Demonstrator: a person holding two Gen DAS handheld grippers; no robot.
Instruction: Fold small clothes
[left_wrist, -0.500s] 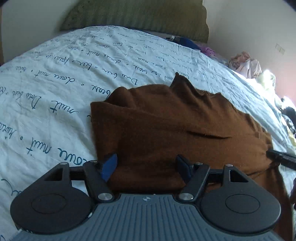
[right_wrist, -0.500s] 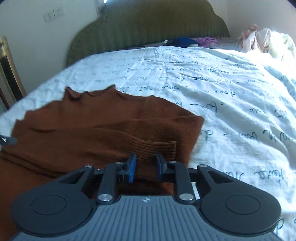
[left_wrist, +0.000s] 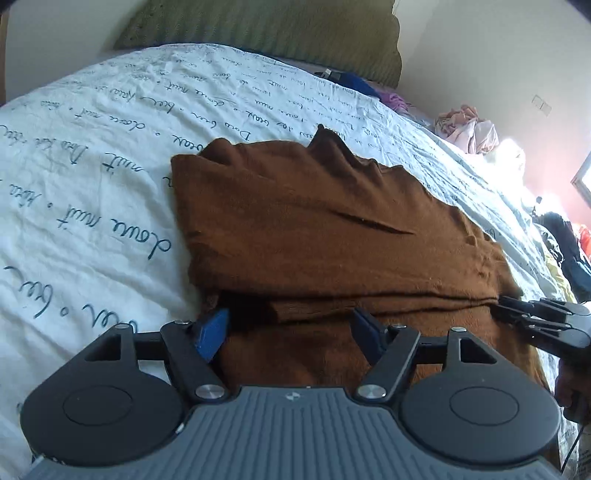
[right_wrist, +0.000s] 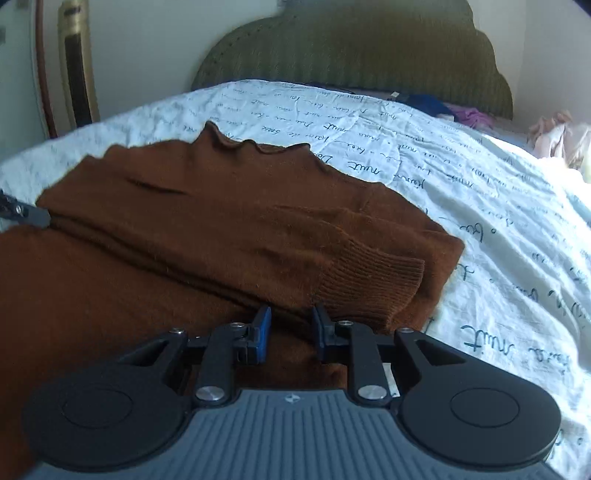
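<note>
A brown knit sweater (left_wrist: 314, 221) lies flat on the bed, collar away from me; it also shows in the right wrist view (right_wrist: 207, 229). A sleeve with a ribbed cuff (right_wrist: 373, 280) is folded across the body. My left gripper (left_wrist: 291, 328) is open over the sweater's left side, its blue pads wide apart. My right gripper (right_wrist: 290, 328) hangs over the sweater just below the cuff, jaws partly apart with nothing between them. The right gripper's tips (left_wrist: 517, 310) show at the sweater's right edge in the left wrist view.
The bed has a white sheet with dark handwriting print (left_wrist: 92, 184) and a green headboard (right_wrist: 351, 55). Blue and purple clothes (right_wrist: 443, 107) lie near the headboard. Pink and white clothes (left_wrist: 469, 129) are piled on the far right. A chair (right_wrist: 74, 74) stands left of the bed.
My right gripper has opened slightly and drawn back from the cuff. My left gripper has moved a little to the left over the sweater's edge.
</note>
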